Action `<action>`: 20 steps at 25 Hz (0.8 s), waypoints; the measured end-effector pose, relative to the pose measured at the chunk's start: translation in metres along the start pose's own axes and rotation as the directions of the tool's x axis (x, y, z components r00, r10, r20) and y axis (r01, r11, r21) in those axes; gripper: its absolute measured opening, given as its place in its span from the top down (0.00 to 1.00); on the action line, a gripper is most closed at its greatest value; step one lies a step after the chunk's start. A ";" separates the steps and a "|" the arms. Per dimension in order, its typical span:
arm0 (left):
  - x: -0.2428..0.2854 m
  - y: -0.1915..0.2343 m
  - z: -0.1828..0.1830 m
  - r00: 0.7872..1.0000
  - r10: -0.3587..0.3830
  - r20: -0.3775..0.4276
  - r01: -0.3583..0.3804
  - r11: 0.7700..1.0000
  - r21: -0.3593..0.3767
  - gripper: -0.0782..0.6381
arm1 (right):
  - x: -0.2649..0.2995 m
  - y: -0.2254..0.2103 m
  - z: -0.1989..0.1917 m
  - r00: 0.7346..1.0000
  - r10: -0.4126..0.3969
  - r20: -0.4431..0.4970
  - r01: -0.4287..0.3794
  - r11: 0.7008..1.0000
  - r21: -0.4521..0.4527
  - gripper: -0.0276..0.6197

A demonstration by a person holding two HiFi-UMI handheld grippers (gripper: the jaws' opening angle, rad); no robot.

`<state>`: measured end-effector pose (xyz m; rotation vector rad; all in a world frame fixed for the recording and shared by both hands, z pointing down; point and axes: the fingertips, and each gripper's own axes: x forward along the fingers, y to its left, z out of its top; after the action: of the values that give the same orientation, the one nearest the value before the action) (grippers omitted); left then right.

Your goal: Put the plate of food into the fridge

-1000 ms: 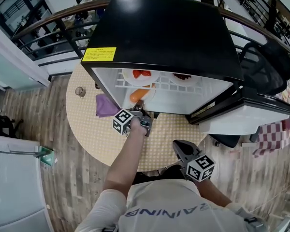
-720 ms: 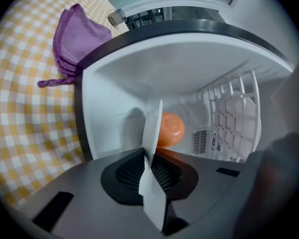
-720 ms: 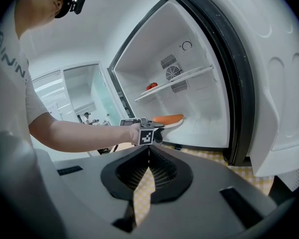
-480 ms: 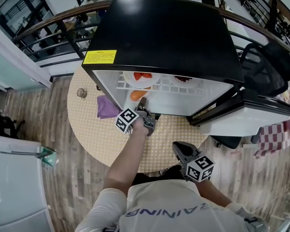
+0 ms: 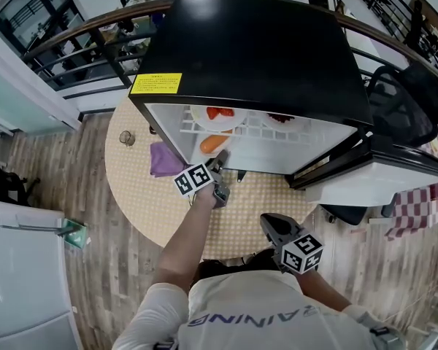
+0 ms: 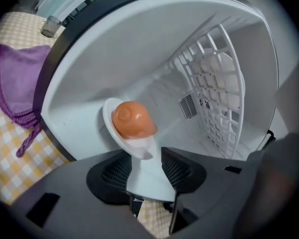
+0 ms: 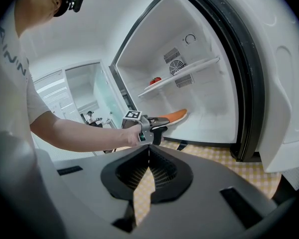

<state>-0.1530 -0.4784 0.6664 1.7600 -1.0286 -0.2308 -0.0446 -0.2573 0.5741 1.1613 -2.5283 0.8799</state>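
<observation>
A purple cloth (image 5: 163,159) lies on the round worktop (image 5: 140,195) as the left claw (image 6: 145,159), its jaws just opened, stands slack about the rim of the plate (image 6: 140,146) of orange food (image 6: 133,119), now on the floor of the open fridge (image 5: 263,49). The right claw (image 5: 271,224) waits at the person's waist, jaws together and empty.

A: What is the left gripper (image 5: 223,160) doing?
B: Reaching forward on an outstretched arm (image 5: 184,243); its jaws have just been opening, the plate (image 6: 139,147) rim lying loose between them
A: And the right gripper (image 5: 268,220)?
B: Hovering by the torso, jaws together on nothing
</observation>
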 end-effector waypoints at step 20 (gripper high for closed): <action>-0.072 0.014 -0.034 0.947 0.263 -0.185 -0.185 0.917 0.353 0.87 | 0.004 0.015 0.014 0.999 0.010 0.044 -0.009 1.000 -0.019 0.92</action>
<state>-0.1845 -0.4042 0.6718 1.8909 -1.1362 0.3044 -0.0579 -0.2602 0.5583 1.1766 -2.5737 0.8403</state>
